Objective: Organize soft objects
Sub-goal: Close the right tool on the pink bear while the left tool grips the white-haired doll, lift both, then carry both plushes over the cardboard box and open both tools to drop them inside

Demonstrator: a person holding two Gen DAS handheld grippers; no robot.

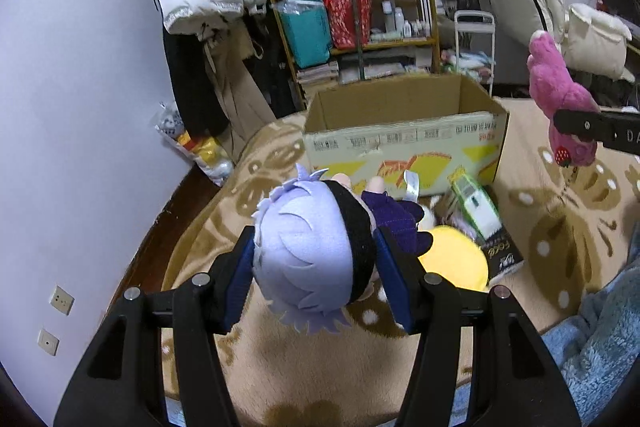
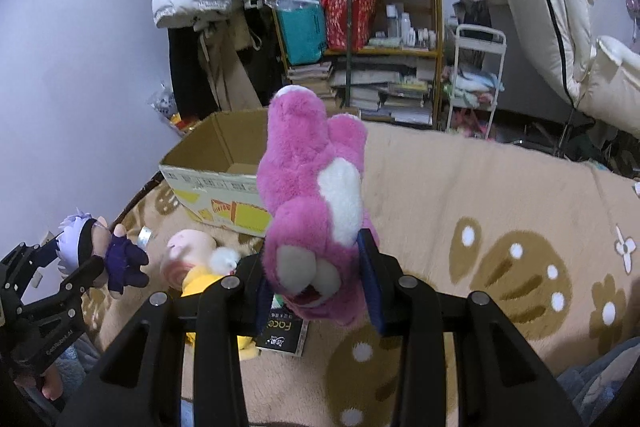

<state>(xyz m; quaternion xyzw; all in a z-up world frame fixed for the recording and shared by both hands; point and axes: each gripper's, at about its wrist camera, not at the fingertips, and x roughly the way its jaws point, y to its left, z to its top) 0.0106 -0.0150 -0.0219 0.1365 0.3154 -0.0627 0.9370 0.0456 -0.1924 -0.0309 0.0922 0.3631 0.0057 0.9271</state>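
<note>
Tongs first: the left gripper [image 1: 316, 267] is clamped by its blue pads on the round lilac-haired head of a small cloth doll in a dark purple outfit [image 1: 320, 247], lifted clear of the bedding. The right gripper [image 2: 316, 287] is pinched narrowly on the head end of a fluffy pink plush bear with a white belly patch [image 2: 312, 203], whose body stands up and away toward twelve o'clock. Just beyond both, at about twelve o'clock in the left wrist view and ten o'clock in the right, sits an open brown cardboard box with yellow printing [image 1: 404, 143]; what shows of its inside looks bare, so I judge nothing has been stowed yet. Between tongs and box, a yellow-bodied soft doll with a pale round head [image 2: 192, 259] lies on the tan flower-patterned fleece blanket [image 2: 500, 211], beside a black packet with white lettering [image 2: 280, 335] and a green-and-white packet [image 1: 476, 203]. Two toys are in hand, with at least one left to collect.
</note>
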